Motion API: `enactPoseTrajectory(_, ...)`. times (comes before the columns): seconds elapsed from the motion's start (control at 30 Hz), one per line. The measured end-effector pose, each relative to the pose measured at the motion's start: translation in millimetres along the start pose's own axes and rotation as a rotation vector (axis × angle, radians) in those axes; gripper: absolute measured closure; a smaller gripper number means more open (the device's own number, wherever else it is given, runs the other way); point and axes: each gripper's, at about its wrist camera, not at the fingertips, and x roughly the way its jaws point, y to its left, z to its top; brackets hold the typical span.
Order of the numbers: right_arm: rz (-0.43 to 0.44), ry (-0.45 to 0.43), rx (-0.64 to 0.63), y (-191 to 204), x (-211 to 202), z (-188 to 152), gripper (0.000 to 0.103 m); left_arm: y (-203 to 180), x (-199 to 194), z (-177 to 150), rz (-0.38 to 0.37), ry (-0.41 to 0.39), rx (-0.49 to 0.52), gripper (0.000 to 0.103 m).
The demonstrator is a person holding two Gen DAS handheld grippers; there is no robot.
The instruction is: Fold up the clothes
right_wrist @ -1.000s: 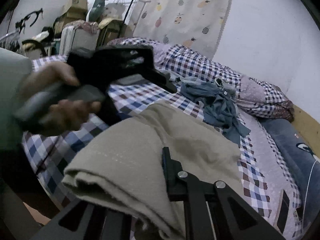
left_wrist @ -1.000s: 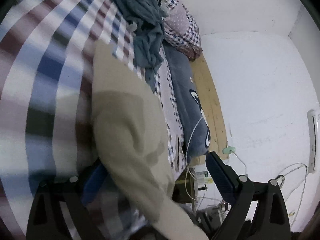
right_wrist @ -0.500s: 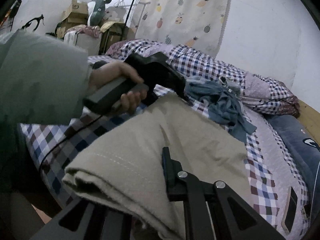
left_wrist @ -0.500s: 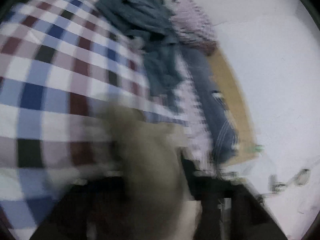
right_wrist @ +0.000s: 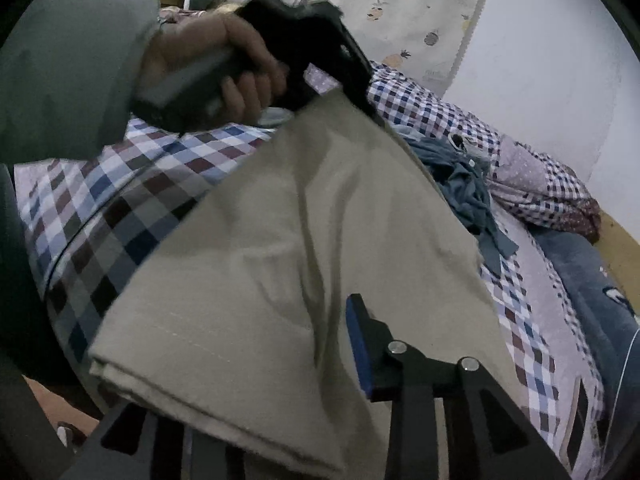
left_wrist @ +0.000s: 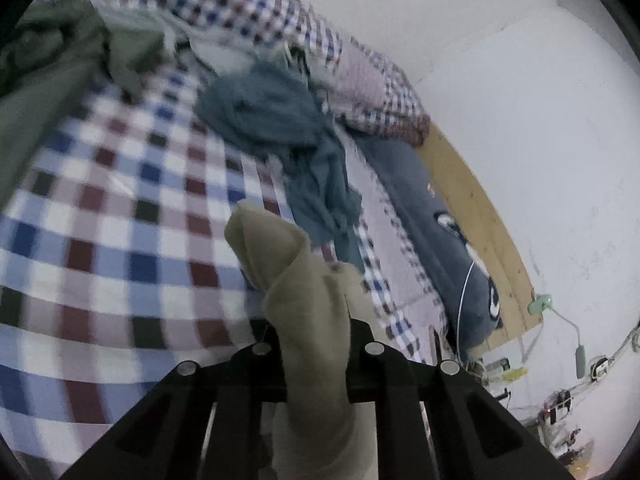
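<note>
Beige garment (right_wrist: 304,264), pinched at opposite edges by the left claw (left_wrist: 316,344) and right claw (right_wrist: 256,384), hangs mid-fold above the bed (left_wrist: 120,240); next, I judge, lay it flat.

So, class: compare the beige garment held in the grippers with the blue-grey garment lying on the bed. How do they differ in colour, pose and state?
The beige garment is pale tan; the blue-grey garment is dusty blue. The beige one is held up off the bed by the left gripper and the right gripper; the blue-grey one lies untouched on the checked bedspread. The beige one is layered with straight edges; the blue-grey one is crumpled. Both are soft cloth.
</note>
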Motion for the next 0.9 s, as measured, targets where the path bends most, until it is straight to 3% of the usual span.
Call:
enactPoseTrajectory(0.17, 0.016, -0.055, -0.083, 26.4, 16.6, 30.6, 0.071, 28.9, -82.0, 15.1, 0.099, -0.136, -0.015, 0.09)
enactPoseTrajectory(0.3, 0.076, -0.112, -0.172, 64.1, 38.3, 70.0, 0.088, 70.4, -169.4, 26.1, 0.181, -0.269, -0.074, 0.09)
enactPoseTrajectory(0.53, 0.19, -0.253, -0.34, 153.9, 67.2, 155.2, 0.091, 151.8, -324.4, 22.5, 0.329, -0.462, -0.183, 0.09)
enactPoseTrajectory(0.7, 0.257, -0.343, -0.448, 231.9, 90.3, 208.7, 0.091, 213.2, -427.7, 0.5, 0.436, -0.607, -0.274, 0.09)
enactPoseTrajectory(0.9, 0.382, -0.418, -0.477, 315.4, 94.7, 253.6, 0.091, 269.1, -535.9, -62.3, 0.533, -0.796, -0.374, 0.09)
